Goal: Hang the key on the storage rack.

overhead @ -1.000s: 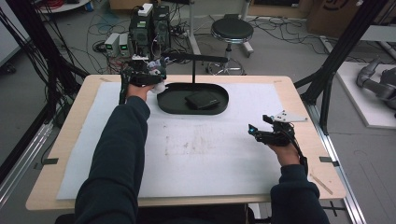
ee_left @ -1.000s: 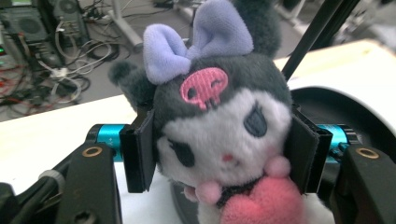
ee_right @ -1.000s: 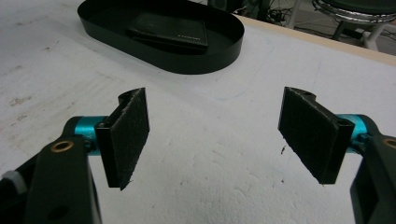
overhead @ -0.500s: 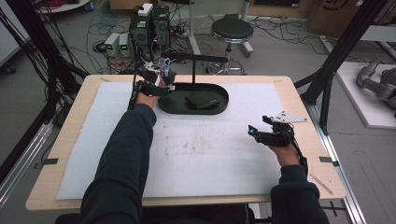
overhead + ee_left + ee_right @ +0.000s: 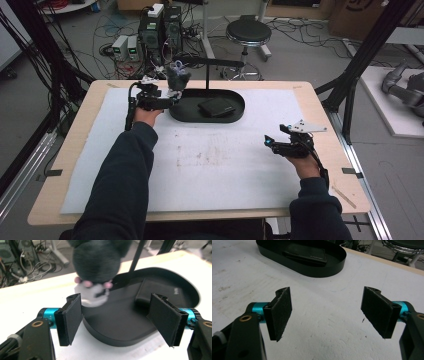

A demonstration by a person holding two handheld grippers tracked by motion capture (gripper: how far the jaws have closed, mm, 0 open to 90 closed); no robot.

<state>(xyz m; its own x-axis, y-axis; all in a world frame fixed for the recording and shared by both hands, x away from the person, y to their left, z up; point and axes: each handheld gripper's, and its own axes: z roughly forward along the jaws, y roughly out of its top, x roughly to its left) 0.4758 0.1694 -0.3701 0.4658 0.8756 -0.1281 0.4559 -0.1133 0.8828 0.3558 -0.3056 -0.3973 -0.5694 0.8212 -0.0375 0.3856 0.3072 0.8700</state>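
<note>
I see a dark furry plush toy (image 5: 96, 260) with small pink dots and a pale grey patch on its underside, hanging from the black stand (image 5: 207, 70) over the left end of the black oval tray (image 5: 181, 114); its long axis runs vertically, pale patch down. A black wallet (image 5: 216, 107) lies flat in the tray, toward 3 o'clock from the toy, long side along the tray's length. My left gripper (image 5: 116, 317) is spread wide at the tray's near-left rim, holding nothing, the toy just beyond it. My right gripper (image 5: 332, 312) is wide open over the white mat (image 5: 225, 170), empty, toward 4 o'clock from the tray.
</note>
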